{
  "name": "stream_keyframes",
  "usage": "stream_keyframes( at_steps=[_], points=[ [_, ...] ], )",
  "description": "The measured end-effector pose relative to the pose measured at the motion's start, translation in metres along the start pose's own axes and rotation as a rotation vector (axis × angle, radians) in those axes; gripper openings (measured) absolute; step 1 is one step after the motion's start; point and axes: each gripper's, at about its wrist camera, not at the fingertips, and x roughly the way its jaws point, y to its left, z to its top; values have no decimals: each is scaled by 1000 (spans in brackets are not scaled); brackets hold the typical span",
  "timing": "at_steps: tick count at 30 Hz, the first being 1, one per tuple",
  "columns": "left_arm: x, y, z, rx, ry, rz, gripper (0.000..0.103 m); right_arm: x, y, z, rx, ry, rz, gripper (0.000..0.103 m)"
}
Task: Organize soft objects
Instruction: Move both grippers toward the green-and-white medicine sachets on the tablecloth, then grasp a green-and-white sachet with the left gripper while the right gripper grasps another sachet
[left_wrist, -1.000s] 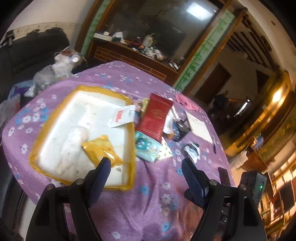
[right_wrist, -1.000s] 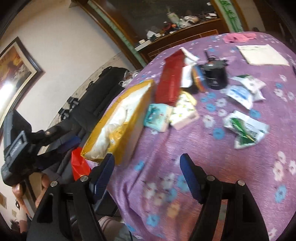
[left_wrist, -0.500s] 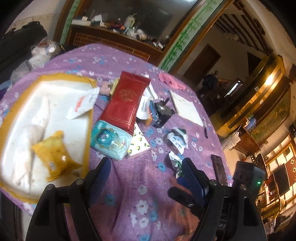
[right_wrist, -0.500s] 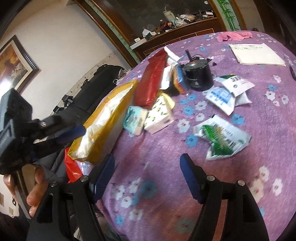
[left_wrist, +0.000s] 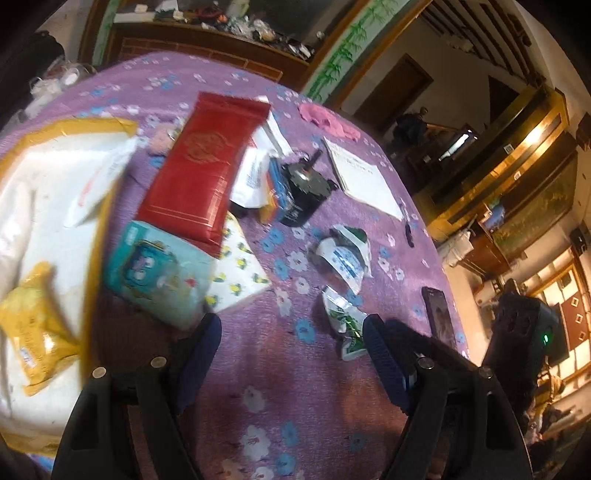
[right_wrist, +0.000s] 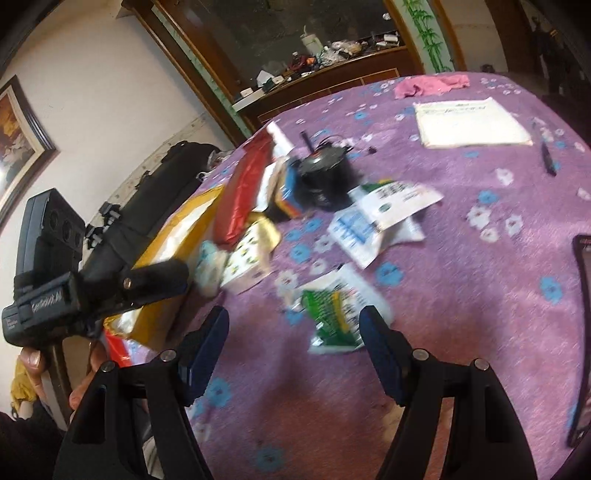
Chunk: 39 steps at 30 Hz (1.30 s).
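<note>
Both the left tongs and right tongs hang spread and empty. Nearest on the table, the green-printed sachet looks light, limp and slippery; pinch its flat middle. Farther lies the teal tissue pack, squashy, beside the yellow-rimmed tray.

1. A home's living or dining room: round table under a purple floral tablecloth.
2. Cluttered wooden sideboard, framed picture, and dark sofa along the walls.
</note>
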Motion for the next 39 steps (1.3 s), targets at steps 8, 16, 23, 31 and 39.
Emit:
stream_keyframes(
  at_steps=[8, 16, 23, 31, 39],
  points=[
    [37, -19, -1, 18, 116, -105, 82, 2, -35, 38, 129, 1, -39, 72],
    [81, -56, -3, 103, 161, -41, 68, 38, -72, 75, 253, 48, -51, 72],
    [100, -51, -4, 57, 205, -20, 22, 60, -87, 81, 359, 75, 6, 67],
    [61, -33, -14, 37, 143, -42, 21, 69, -86, 83, 394, 51, -25, 41],
    [30, -18, -23, 12, 90, -61, 21, 53, -64, 73, 345, -38, -61, 24]
  ],
)
